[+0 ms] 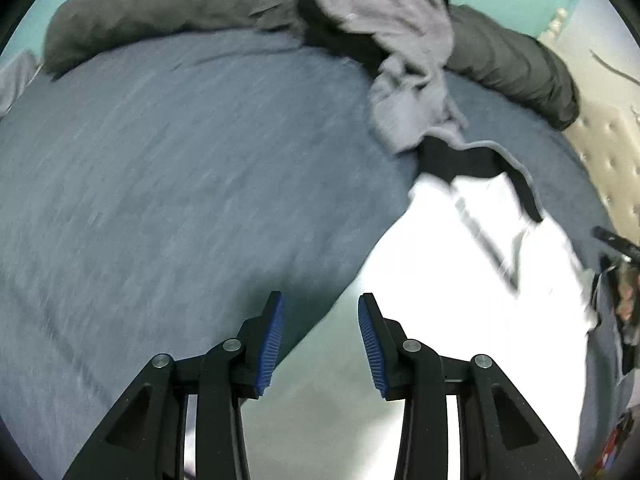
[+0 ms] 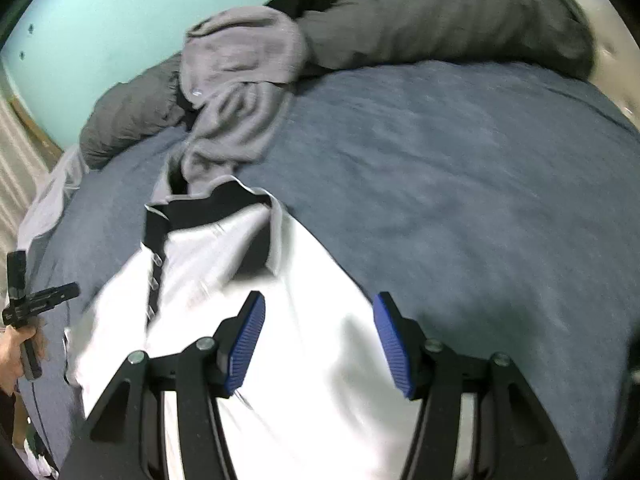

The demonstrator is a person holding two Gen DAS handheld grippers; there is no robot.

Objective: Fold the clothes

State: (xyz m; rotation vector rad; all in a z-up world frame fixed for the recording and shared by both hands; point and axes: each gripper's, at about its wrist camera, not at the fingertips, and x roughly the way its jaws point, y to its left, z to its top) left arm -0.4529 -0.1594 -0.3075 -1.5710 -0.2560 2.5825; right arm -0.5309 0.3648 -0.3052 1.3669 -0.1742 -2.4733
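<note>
Now I count one white shirt [image 2: 312, 360] with a black collar lying flat on the blue bedspread [image 2: 460, 168], one crumpled grey garment [image 2: 240, 92] just beyond its collar, and dark grey pillows [image 2: 440, 24] along the far edge, how many I cannot tell. My left gripper [image 1: 322, 334] and right gripper [image 2: 320, 336] both have their jaws parted and grasp nothing. Bare bedspread spreads wide on the shirt's outer sides; its far edge meets the teal wall [image 2: 100, 20].

Blue bedspread [image 1: 168, 168], dark grey pillows [image 2: 440, 24], teal wall [image 2: 100, 32]
</note>
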